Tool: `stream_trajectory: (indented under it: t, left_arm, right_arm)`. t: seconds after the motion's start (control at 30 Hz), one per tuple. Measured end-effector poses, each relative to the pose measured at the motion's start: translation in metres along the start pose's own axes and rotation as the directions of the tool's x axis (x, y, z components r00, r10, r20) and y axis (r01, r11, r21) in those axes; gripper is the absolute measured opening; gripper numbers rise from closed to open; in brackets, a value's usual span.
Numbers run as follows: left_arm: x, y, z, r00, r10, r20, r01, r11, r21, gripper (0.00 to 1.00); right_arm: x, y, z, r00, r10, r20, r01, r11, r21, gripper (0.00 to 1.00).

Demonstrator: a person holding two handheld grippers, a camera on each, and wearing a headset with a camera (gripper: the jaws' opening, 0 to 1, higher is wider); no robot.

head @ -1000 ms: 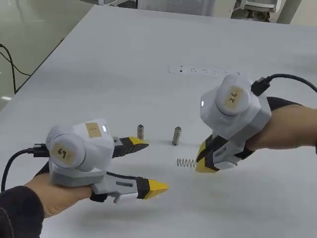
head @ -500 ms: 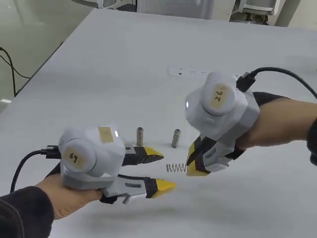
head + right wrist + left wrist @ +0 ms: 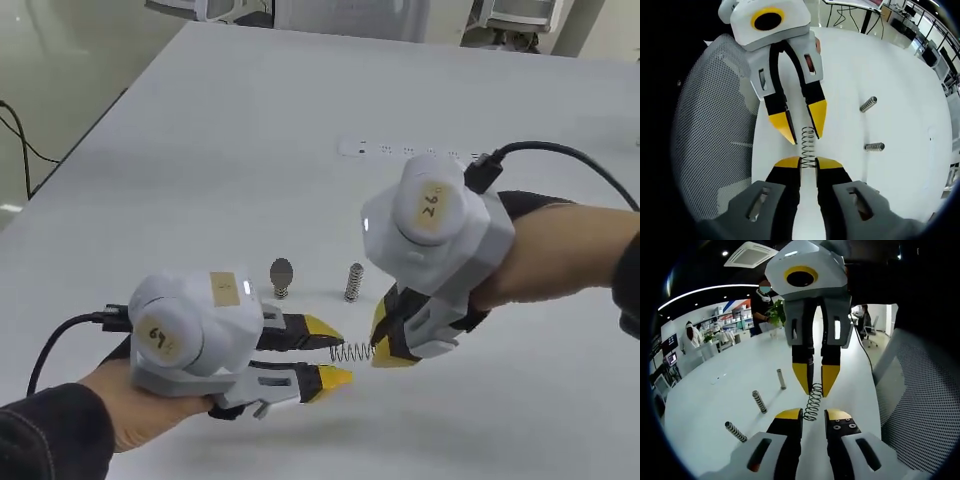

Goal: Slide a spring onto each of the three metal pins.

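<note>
A loose spring (image 3: pixel 352 351) is held level between the two grippers. My right gripper (image 3: pixel 808 162) is shut on one end of the spring (image 3: pixel 808 142); this gripper (image 3: pixel 385 347) sits at centre right in the head view. My left gripper (image 3: pixel 813 415) faces it, open, its jaws flanking the spring's (image 3: pixel 812 401) free end; it is at lower left (image 3: pixel 338 356) in the head view. Beyond stand a bare pin (image 3: pixel 781 379) and two pins wearing springs (image 3: pixel 759 401) (image 3: pixel 735 431). Two of them show as pins (image 3: pixel 355 282) (image 3: pixel 281 276) behind the grippers.
The white table (image 3: pixel 250 150) stretches far back. A white power strip (image 3: pixel 400 150) lies across it behind the right gripper. A black cable (image 3: pixel 560 152) runs from the right gripper, another (image 3: pixel 60 335) from the left. A mesh chair (image 3: pixel 925 390) stands at the table's edge.
The two grippers have closed in on each other. The right one carried the spring leftward, and the left one moved right until its open jaws flank the spring's free end.
</note>
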State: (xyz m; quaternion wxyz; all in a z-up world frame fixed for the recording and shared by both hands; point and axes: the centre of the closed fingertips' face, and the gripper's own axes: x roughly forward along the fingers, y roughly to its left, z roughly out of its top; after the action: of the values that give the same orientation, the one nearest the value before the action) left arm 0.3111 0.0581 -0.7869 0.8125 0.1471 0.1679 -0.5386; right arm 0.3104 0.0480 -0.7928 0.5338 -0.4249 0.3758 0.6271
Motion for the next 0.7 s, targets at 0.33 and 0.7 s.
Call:
stream_trajectory:
  t: [0.33, 0.7]
  left_arm:
    - [0.0000, -0.0020, -0.0024, 0.9999, -0.008, -0.013, 0.008, 0.999, 0.039, 0.08]
    - [-0.0007, -0.0052, 0.0001, 0.9997, -0.023, -0.005, 0.023, 0.999, 0.033, 0.07]
  right_arm:
    - [-0.0007, 0.0049, 0.0004, 0.9999, 0.015, 0.002, -0.015, 1.000, -0.023, 0.13]
    - [0.0032, 0.0058, -0.0021, 0.9993, 0.027, 0.026, -0.027, 1.000, 0.006, 0.16]
